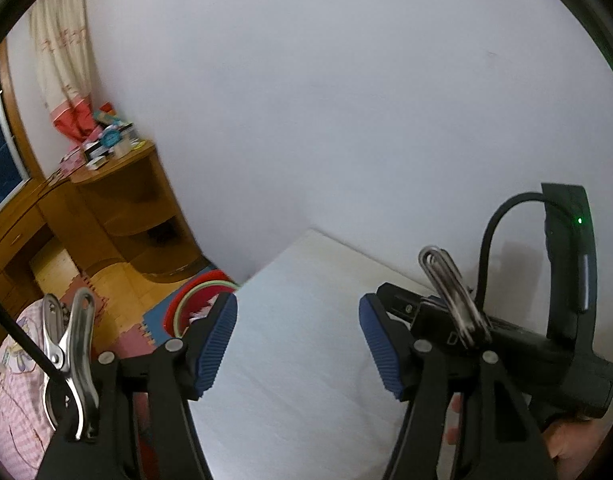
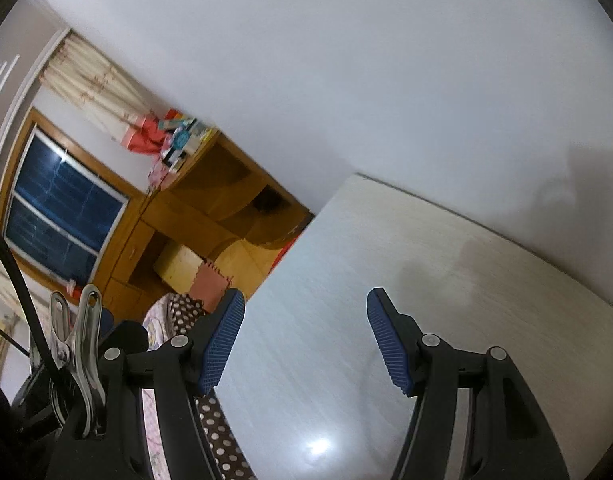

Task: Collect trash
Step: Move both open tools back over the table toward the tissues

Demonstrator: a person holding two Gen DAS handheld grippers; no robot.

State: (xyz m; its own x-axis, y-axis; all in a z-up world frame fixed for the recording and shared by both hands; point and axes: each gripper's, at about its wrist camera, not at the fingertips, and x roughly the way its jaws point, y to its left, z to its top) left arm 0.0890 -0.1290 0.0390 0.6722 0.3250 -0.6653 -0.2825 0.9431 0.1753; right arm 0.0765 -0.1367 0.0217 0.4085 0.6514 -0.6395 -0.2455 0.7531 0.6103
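Evidently searching for trash, both the left gripper [image 1: 298,344] and right gripper [image 2: 304,340] gape empty above the white table [image 2: 426,280], red bin [image 1: 194,292] at ten o'clock.

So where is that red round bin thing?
In the left wrist view, the red bin sits on the floor at the left, just past the white table's corner and below the wooden desk; the left gripper's finger partly hides it.

No loose trash visible on the worktop [image 1: 306,360] in either wrist view. Red round bin [image 1: 194,300] with a green inner ring sits upright on the floor just off the worktop's far left corner, against the wall; white scraps inside. Right view shows only a red sliver of it.
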